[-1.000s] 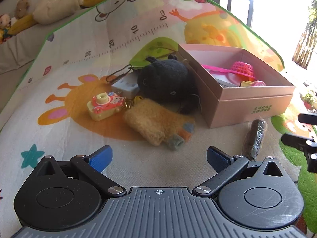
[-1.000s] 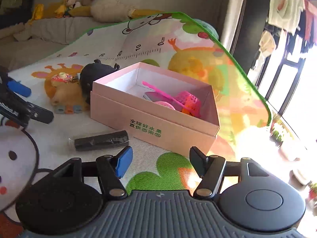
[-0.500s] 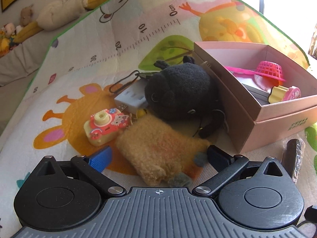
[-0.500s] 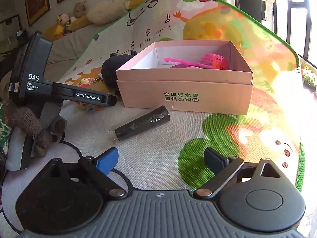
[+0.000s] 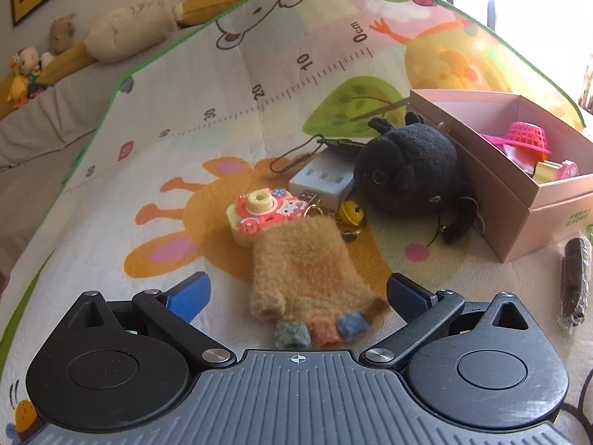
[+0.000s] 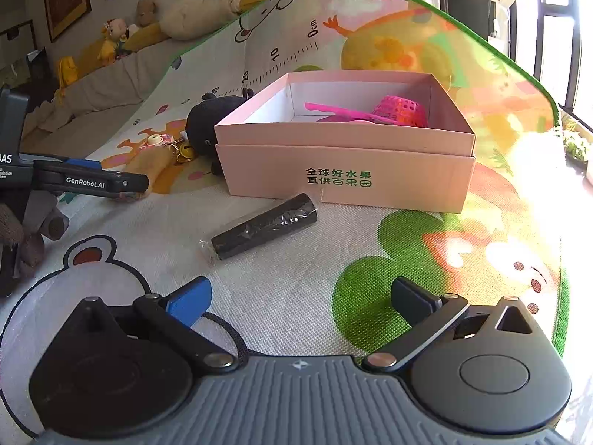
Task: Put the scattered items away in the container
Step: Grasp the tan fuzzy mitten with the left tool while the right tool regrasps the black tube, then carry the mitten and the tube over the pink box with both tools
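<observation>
clearly the left tool [image 5: 296,293] has its jaws spread wide and empty, straddling the fuzzy tan glove [image 5: 307,274] at lower centre of its frame. to grip well, i judge it should settle lower and close across the glove's middle, clear of the toy camera [image 5: 259,215] touching its top edge. the pink box [image 6: 344,163] sits at upper right. the right tool [image 6: 300,296], also wide open and empty, hovers near the black roll [image 6: 265,226].

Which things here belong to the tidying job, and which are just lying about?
Job: pink box, tan knit glove, toy camera, black plush, black wrapped roll, white adapter, gold bell.
Lying about: play mat, stuffed toys behind it.
</observation>
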Demonstrator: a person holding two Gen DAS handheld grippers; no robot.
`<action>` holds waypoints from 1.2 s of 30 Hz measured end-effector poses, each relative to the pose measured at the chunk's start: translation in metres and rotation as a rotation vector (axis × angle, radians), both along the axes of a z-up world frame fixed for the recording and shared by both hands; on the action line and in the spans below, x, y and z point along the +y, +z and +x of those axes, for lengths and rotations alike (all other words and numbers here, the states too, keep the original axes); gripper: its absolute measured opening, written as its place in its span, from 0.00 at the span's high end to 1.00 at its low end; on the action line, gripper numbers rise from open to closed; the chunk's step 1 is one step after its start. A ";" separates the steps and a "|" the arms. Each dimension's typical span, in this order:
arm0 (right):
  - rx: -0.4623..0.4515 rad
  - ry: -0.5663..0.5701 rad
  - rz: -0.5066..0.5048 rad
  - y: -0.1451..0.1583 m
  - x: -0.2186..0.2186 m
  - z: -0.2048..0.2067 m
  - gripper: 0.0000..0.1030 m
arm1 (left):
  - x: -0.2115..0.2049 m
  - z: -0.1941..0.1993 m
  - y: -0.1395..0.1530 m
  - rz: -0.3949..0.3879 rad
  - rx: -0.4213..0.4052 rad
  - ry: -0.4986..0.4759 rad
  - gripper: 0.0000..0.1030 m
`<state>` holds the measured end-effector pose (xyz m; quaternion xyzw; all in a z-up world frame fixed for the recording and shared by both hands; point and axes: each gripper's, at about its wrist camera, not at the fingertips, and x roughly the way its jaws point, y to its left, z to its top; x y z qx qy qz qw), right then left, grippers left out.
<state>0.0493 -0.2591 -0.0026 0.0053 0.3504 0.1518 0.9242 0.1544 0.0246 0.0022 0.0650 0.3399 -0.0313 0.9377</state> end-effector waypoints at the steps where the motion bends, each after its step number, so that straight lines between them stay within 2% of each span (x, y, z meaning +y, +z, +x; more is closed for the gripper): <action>1: 0.000 0.000 -0.002 0.000 0.000 0.000 0.00 | -0.003 0.005 -0.002 -0.006 0.001 -0.002 0.01; 5: 0.002 0.002 -0.011 -0.001 0.002 0.000 0.00 | -0.012 0.007 -0.003 -0.028 -0.004 -0.028 0.37; 9: 0.006 0.008 -0.048 -0.001 0.007 0.001 0.00 | -0.023 -0.019 -0.003 -0.007 -0.011 -0.087 0.38; 12: 0.009 0.041 -0.089 -0.002 0.014 0.001 0.00 | -0.024 -0.047 -0.001 -0.056 0.008 -0.121 0.38; 16: -0.019 0.169 -0.126 0.001 0.023 0.000 0.00 | -0.025 -0.094 0.000 -0.125 0.026 -0.155 0.36; 18: -0.102 0.199 -0.189 0.006 0.028 -0.002 0.00 | -0.024 -0.113 -0.001 -0.154 0.022 -0.148 0.28; 20: -0.163 0.240 -0.223 0.011 0.032 0.002 0.00 | -0.021 -0.125 -0.002 -0.182 0.011 -0.130 0.08; 24: -0.123 0.326 -0.210 0.013 0.042 0.027 0.00 | -0.015 -0.135 -0.002 -0.209 -0.003 -0.095 0.07; 26: -0.108 0.359 -0.237 0.009 0.051 0.037 0.00 | -0.012 -0.137 0.000 -0.218 -0.003 -0.085 0.06; 30: -0.101 0.374 -0.235 0.006 0.057 0.044 0.00 | -0.008 -0.140 -0.001 -0.212 0.001 -0.081 0.06; 32: -0.096 0.365 -0.227 0.007 0.056 0.040 0.07 | -0.008 -0.140 0.000 -0.210 0.001 -0.083 0.06; 33: -0.093 0.366 -0.226 0.008 0.055 0.037 0.16 | -0.009 -0.140 0.000 -0.203 -0.001 -0.086 0.06; 36: -0.092 0.349 -0.215 0.012 0.048 0.022 0.19 | -0.015 -0.136 0.004 -0.169 -0.015 -0.103 0.06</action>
